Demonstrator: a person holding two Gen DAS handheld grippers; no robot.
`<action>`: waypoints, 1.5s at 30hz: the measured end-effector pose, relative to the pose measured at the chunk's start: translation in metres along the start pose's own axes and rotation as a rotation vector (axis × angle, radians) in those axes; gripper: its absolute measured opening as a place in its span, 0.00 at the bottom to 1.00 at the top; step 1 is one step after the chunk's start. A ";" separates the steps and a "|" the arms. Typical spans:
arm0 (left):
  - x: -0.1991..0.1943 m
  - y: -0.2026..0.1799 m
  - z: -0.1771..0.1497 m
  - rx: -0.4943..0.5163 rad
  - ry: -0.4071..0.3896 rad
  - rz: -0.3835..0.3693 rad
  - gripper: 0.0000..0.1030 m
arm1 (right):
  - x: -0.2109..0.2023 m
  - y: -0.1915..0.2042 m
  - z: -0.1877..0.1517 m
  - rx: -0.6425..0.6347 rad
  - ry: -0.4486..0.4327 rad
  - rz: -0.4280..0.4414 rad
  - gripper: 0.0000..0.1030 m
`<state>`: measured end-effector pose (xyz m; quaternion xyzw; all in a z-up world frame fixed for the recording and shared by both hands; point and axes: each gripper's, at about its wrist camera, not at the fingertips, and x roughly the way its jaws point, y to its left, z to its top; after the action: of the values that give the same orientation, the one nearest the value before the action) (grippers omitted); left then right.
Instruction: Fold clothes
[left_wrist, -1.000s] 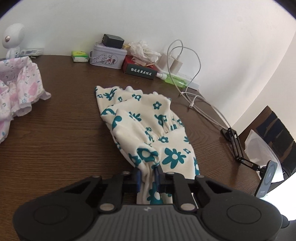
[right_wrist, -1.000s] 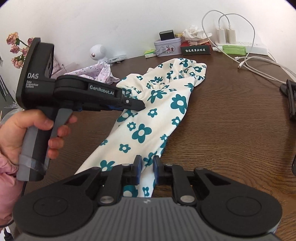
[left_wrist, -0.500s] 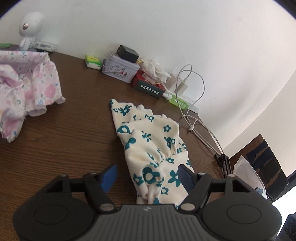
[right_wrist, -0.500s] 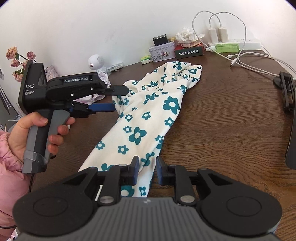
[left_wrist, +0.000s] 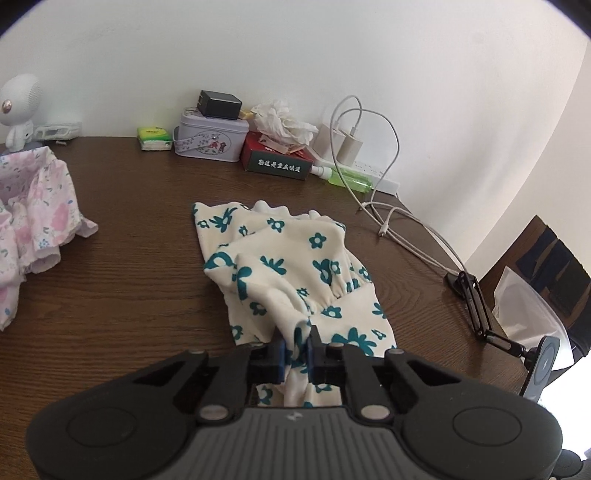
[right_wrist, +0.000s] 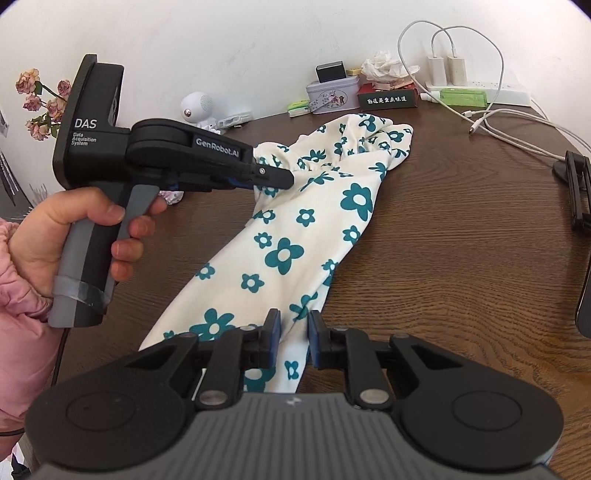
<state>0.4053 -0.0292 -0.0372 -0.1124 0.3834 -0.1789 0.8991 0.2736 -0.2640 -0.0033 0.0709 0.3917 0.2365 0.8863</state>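
Dark wood-grain table (left_wrist: 110, 280) fills my view, its far edge butting a plain white wall (left_wrist: 295, 55). Against that wall, past the table's far right corner, a white power strip (right_wrist: 509, 95). Off the table's right edge, a dark chair (left_wrist: 554, 258); bright daylight falls there.

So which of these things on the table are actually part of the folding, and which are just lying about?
In use:
- cream floral garment
- left gripper, shut on it
- right gripper, shut on it

Lying about:
- pink garment
- tin
- red box
- charger cables
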 end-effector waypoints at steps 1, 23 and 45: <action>0.000 0.006 0.001 -0.012 0.000 0.001 0.07 | 0.000 -0.001 -0.001 0.008 -0.002 0.002 0.12; -0.086 -0.036 -0.049 0.249 -0.067 -0.078 0.57 | -0.063 0.080 -0.043 -0.335 -0.036 0.083 0.23; -0.070 -0.083 -0.131 0.390 0.047 -0.057 0.07 | -0.114 0.149 -0.141 -0.531 0.132 0.045 0.15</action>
<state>0.2456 -0.0848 -0.0529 0.0571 0.3592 -0.2778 0.8892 0.0501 -0.1961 0.0220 -0.1712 0.3714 0.3546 0.8408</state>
